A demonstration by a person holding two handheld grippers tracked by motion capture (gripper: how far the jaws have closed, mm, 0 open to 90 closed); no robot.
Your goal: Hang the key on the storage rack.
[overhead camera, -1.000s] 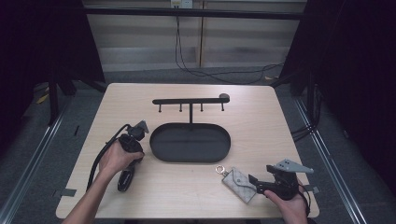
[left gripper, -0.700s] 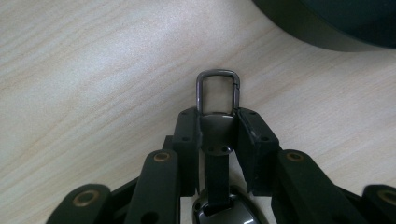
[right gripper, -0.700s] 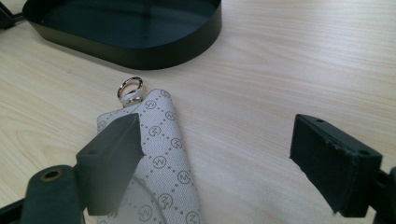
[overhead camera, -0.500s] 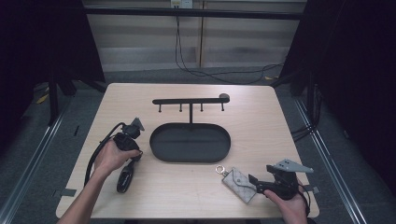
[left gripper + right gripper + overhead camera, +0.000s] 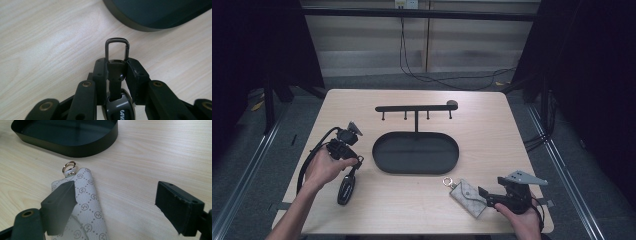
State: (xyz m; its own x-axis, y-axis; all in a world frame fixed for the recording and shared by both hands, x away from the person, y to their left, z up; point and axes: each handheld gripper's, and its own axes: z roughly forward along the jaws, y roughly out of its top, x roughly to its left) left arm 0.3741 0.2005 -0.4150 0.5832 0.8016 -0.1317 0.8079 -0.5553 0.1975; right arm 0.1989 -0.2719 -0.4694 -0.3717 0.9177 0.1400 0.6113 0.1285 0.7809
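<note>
Left gripper (image 5: 116,71) clamped tight on black key fob (image 5: 116,105) just below its clip — right gripper (image 5: 117,205) wide open, nothing gripped, grey pouch (image 5: 86,207) btw jaws, near tray (image 5: 415,152)

1 tray (image 5: 382,162), 1 pouch (image 5: 467,196), 1 key fob (image 5: 346,187)

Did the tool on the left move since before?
Yes. The left tool, shut on the black key fob, has shifted up the high view, away from the person, judged against the black oval tray beside it.
</note>
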